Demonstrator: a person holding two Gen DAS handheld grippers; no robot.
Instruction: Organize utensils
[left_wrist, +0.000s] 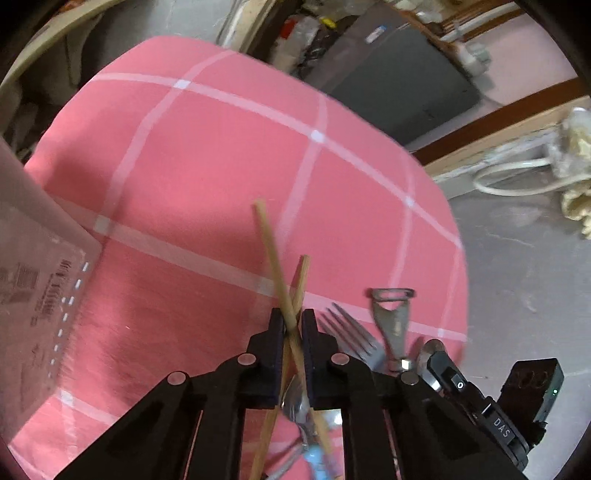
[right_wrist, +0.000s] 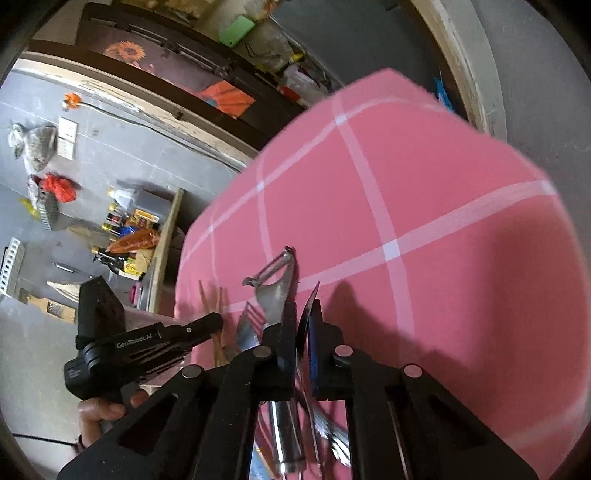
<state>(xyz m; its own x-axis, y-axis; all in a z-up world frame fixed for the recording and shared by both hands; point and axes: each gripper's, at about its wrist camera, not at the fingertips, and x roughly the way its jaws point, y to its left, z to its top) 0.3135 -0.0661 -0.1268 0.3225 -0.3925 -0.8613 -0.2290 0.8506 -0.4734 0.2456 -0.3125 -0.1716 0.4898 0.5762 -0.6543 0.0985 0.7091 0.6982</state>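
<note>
While both grippers sit over the pink checked tablecloth (left_wrist: 207, 155), the lot reads as follows:

1. Left gripper (left_wrist: 291, 325): jaws drawn together and clamped on 2 wooden chopsticks (left_wrist: 275, 258). The sticks cross in an X right at the fingertips; 1 runs up and to the left, the other, shorter in view, up and to the right. Their lower ends pass back between the fingers toward the camera.

2. Right gripper (right_wrist: 303, 314): jaws closed on a metal peeler (right_wrist: 275, 291), gripped below its head. The blade head stands out past the fingertips, tilted to the upper right; its round steel handle runs back between the fingers. A thin dark blade-like piece (right_wrist: 308, 306) lies along the right finger; what it is cannot be told.

3. Fork (left_wrist: 351, 332): tines showing just right of the left gripper's right finger, next to the peeler; whether it is held cannot be told.

4. Spoon (left_wrist: 295, 402): bowl visible low between the left gripper's fingers, blurred.

5. Clear plastic container (left_wrist: 40, 295): on the cloth at the left edge of the left wrist view, printed label on its wall, well apart from the utensils.

6. Hand (right_wrist: 99, 413): wrapped round the left gripper's handle, seen in the right wrist view.

7. Both grippers lie close side by side near the cloth's near edge.
</note>
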